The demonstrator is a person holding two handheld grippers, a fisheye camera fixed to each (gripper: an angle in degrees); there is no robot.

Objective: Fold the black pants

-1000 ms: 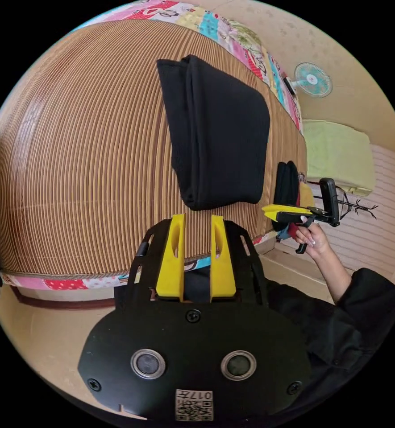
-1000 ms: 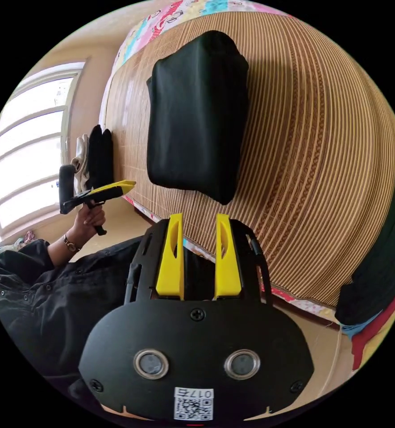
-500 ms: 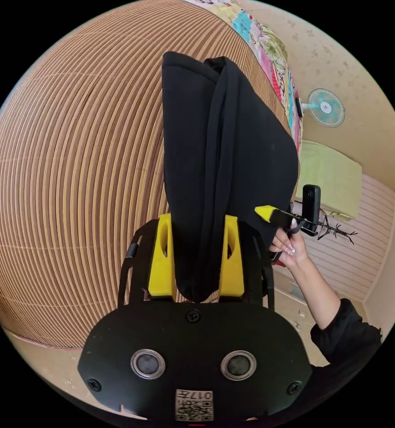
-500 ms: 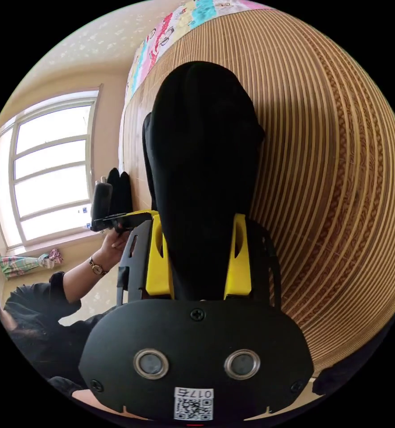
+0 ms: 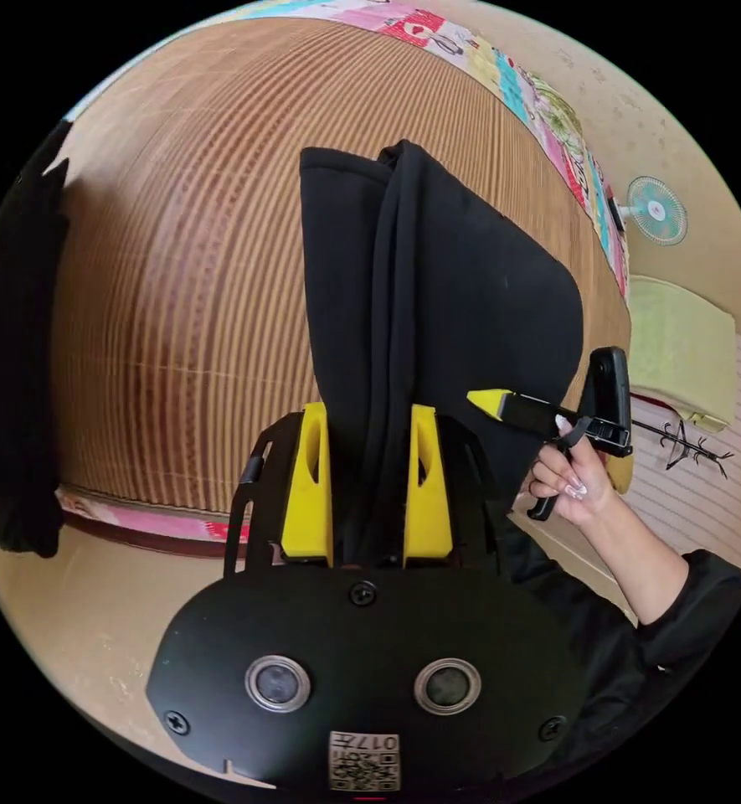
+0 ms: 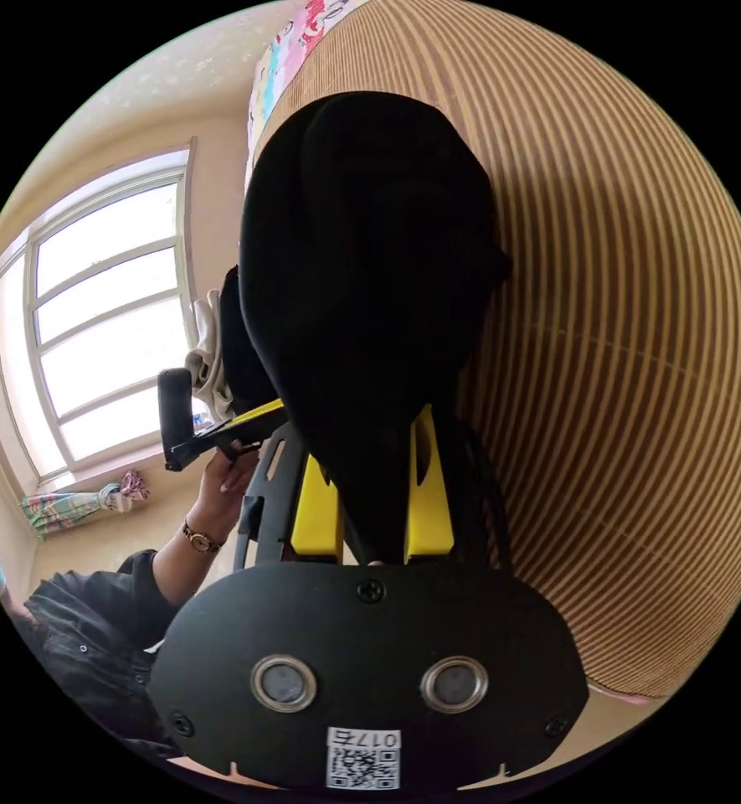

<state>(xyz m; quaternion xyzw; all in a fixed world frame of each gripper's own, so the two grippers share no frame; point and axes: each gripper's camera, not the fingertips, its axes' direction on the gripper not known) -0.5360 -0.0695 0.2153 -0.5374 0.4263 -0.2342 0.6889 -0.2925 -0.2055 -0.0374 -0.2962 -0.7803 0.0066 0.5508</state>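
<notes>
One folded pair of black pants (image 5: pixel 437 318) lies on the bed's bamboo mat (image 5: pixel 186 276). Two grippers: left gripper (image 5: pixel 368 419) and right gripper (image 6: pixel 378 419), jaws of each clamped narrow on one pants edge.

Striped bamboo mat (image 5: pixel 186 251) covers the bed, patterned sheet (image 5: pixel 546 92) at its edge. Beige walls, wall fan (image 5: pixel 656 209) (speckled wall behind it). Big multi-pane window (image 6: pixel 94 327), bright daylight. Pale floor (image 5: pixel 60 620).
</notes>
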